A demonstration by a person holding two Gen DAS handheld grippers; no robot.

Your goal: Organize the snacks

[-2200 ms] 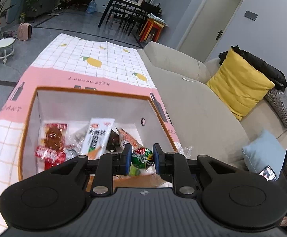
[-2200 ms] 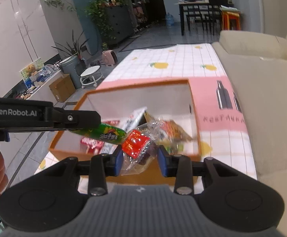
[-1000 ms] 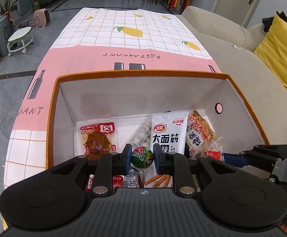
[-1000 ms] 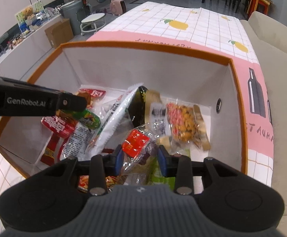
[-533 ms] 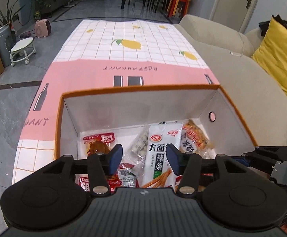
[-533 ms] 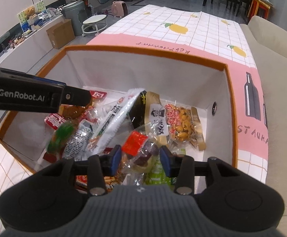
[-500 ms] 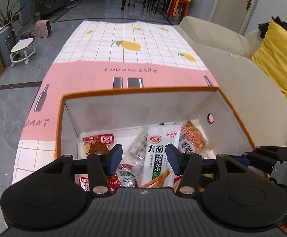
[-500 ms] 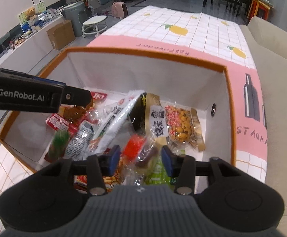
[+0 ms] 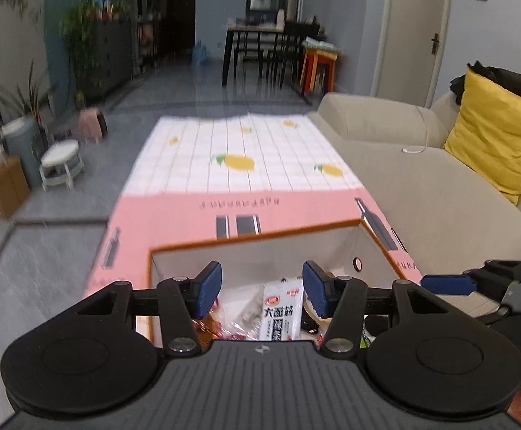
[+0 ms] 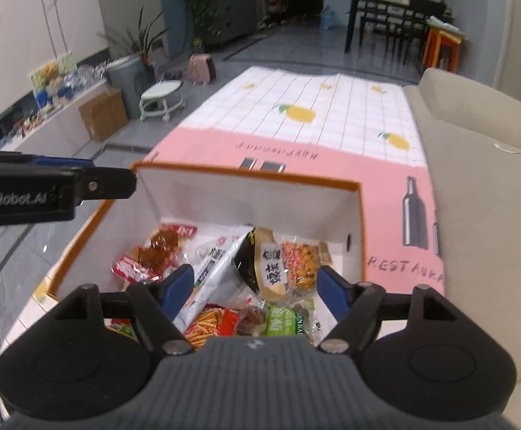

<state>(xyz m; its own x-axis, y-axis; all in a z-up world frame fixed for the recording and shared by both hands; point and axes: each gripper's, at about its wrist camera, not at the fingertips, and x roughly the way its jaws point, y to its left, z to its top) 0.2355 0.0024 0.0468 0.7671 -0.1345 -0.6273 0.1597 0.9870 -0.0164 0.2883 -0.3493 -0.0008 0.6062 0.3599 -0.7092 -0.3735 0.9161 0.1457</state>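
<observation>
Both tongs, left tongs (image 9: 262, 288) and right tongs (image 10: 252, 286), now spread empty above the snack box (image 10: 249, 173); I released both snacks inside it, completing that deposit.

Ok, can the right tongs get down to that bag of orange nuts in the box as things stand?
Probably yes. The right tongs are open and empty above the box, and the nut bag lies uncovered on top near the right wall. The left tongs are off to the side.
</observation>
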